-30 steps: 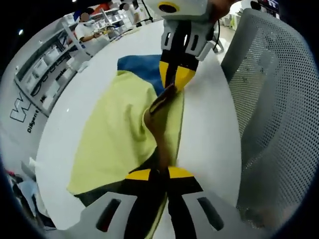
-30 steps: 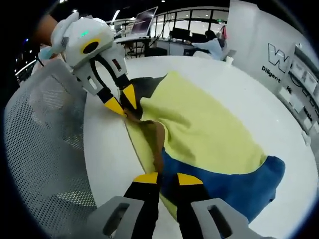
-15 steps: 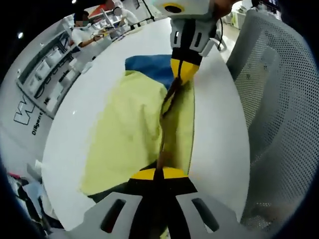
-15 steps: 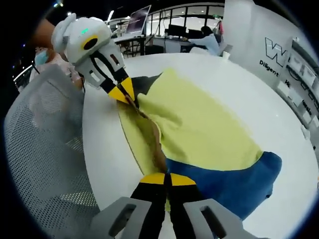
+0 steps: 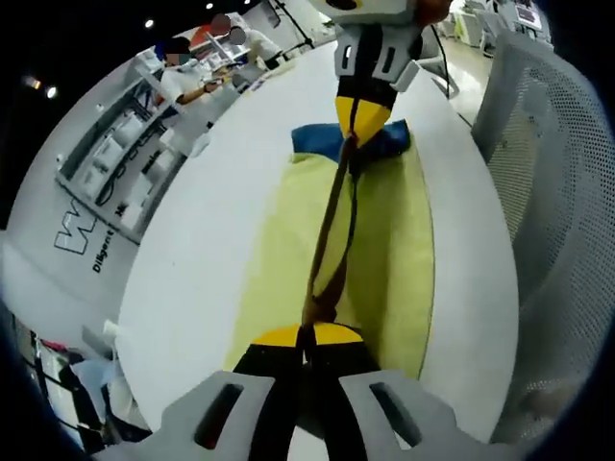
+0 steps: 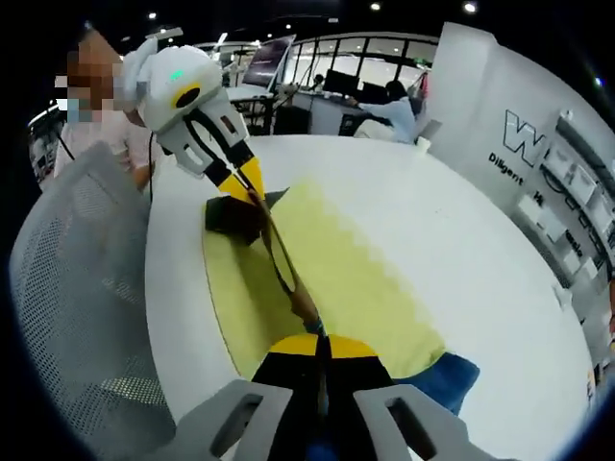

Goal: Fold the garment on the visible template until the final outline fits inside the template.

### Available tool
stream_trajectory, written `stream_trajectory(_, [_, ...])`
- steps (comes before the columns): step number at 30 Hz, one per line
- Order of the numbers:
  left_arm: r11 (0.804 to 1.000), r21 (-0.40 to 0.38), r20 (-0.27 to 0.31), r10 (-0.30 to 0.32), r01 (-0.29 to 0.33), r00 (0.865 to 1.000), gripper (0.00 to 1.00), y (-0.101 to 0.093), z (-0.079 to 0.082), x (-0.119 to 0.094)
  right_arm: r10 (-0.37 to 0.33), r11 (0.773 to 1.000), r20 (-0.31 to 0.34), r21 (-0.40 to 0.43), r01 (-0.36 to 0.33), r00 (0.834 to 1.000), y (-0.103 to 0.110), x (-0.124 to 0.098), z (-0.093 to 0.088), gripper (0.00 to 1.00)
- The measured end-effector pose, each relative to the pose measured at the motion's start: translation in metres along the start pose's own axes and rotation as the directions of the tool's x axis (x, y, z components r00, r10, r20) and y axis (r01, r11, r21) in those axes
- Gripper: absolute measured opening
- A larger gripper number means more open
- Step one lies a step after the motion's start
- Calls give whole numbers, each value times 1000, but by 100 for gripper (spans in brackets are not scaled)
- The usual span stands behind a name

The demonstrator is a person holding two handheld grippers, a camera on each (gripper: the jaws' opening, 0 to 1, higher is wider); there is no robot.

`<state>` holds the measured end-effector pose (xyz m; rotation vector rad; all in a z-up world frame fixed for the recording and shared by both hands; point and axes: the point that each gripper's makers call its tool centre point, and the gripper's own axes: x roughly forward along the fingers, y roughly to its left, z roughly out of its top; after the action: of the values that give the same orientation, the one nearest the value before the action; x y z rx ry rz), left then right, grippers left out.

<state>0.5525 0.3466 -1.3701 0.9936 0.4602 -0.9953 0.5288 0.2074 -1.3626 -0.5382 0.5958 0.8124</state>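
A yellow garment (image 5: 283,240) with a brownish inner edge (image 5: 332,226) lies on the white round table (image 5: 192,221). One end of it is blue (image 5: 322,139), the other dark (image 6: 231,216). My left gripper (image 5: 307,334) is shut on one end of that edge. My right gripper (image 5: 361,113) is shut on the other end, near the blue part. The edge runs taut and straight between them, and yellow cloth (image 6: 356,279) falls away on both sides. In the right gripper view my right gripper (image 6: 319,344) is at the bottom, with my left gripper (image 6: 252,184) at the far end. Blue cloth (image 6: 452,375) shows beside the jaws.
A white mesh chair back (image 5: 557,192) stands close against the table edge, also seen as the mesh chair (image 6: 77,288). A person (image 6: 96,115) stands behind it. Shelves and a lettered wall (image 6: 538,154) lie beyond the table, with people at desks (image 5: 192,77).
Both grippers have pulled apart and risen. The slack, bent edge between them is now a straight taut line, and the yellow cloth has stretched longer and narrower.
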Motion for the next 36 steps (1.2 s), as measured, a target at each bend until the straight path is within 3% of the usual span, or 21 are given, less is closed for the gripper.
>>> stream_trajectory(8, [999,6,22,42,-42,999,1,27,14,-9,-45,999,45,-23,46,998,-23,-12,22,0])
stream_trajectory(18, [992,86,52,85,-89,995,1,58,31,-24,-88,993,87,-76,95,992,-50,-27,53,0])
stream_trajectory(22, [982,154,63,103,-112,993,1,76,42,-33,-95,991,98,-81,103,991,-59,-33,64,0])
stream_trajectory(27, [973,195,70,110,-122,991,1,96,51,-41,-135,979,116,-137,151,984,-76,-41,84,0])
stream_trajectory(36, [956,244,69,148,-161,987,1,128,66,-42,-153,971,106,-168,170,982,-97,-48,101,0])
